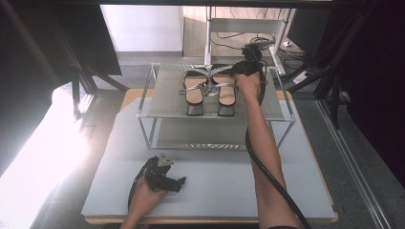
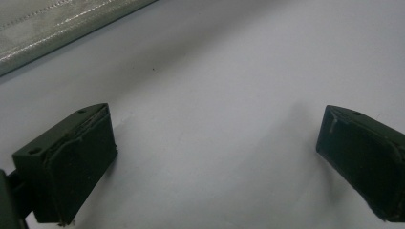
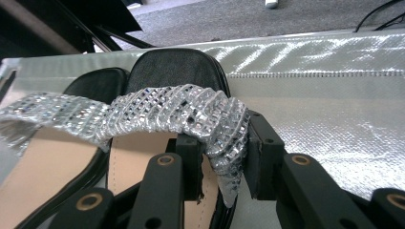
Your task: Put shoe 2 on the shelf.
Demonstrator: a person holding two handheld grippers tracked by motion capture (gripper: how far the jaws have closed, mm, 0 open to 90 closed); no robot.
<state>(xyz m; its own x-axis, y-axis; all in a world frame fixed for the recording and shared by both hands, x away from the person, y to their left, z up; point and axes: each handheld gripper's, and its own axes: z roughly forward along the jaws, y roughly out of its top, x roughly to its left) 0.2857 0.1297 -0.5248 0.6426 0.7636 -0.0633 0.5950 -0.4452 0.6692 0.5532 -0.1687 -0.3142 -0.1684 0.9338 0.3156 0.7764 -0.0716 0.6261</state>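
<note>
Two black sandals with sparkly silver straps stand side by side on the top shelf of a metal rack (image 1: 165, 98): the left sandal (image 1: 193, 93) and the right sandal (image 1: 225, 90). My right gripper (image 1: 237, 71) is at the right sandal's toe end, shut on its sparkly toe strap (image 3: 217, 129), one jaw inside the strap and one outside. The left sandal (image 3: 43, 143) lies right beside it. My left gripper (image 1: 177, 182) rests low on the grey table (image 1: 215, 186) in front of the rack, open with nothing between its fingers (image 2: 71, 162).
The rack has a lower shelf (image 1: 191, 138) with nothing on it. Its silver edge (image 2: 57, 28) lies just beyond my left gripper. A black cable (image 1: 267, 171) trails along the right forearm. Dark frames and floor cables surround the table.
</note>
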